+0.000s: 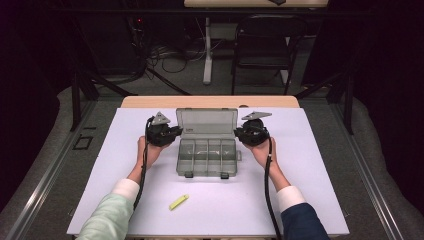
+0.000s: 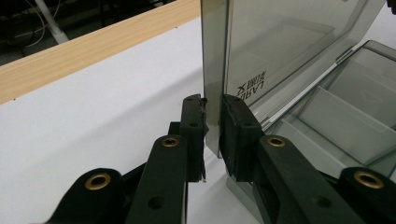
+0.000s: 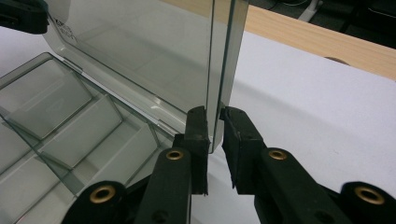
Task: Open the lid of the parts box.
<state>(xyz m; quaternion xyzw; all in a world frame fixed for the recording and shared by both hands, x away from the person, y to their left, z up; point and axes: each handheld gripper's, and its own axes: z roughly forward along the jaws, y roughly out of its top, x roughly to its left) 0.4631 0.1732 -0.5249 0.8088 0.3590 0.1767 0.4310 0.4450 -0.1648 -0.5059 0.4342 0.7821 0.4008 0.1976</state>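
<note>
While the lid (image 1: pixel 207 121) stands upright along the box's (image 1: pixel 207 157) far edge, left gripper (image 2: pixel 212 128) and right gripper (image 3: pixel 215 135) pinch its left and right side edges.

Two black hand-held grippers, mismatched sleeves.

Left gripper (image 1: pixel 176 131) and right gripper (image 1: pixel 237 132): matte black bodies, each topped at twelve o'clock by a grey three-cornered plate, each trailing a black cable toward six o'clock along the forearm. Seen close: flat black linkage bars with brass-ringed pivot holes, blocky black pads (image 2: pixel 236 133) at the tips. Pale mint-green left sleeve (image 1: pixel 105 217) with white cuff; dark navy right sleeve (image 1: pixel 302 222) with white cuff.
</note>
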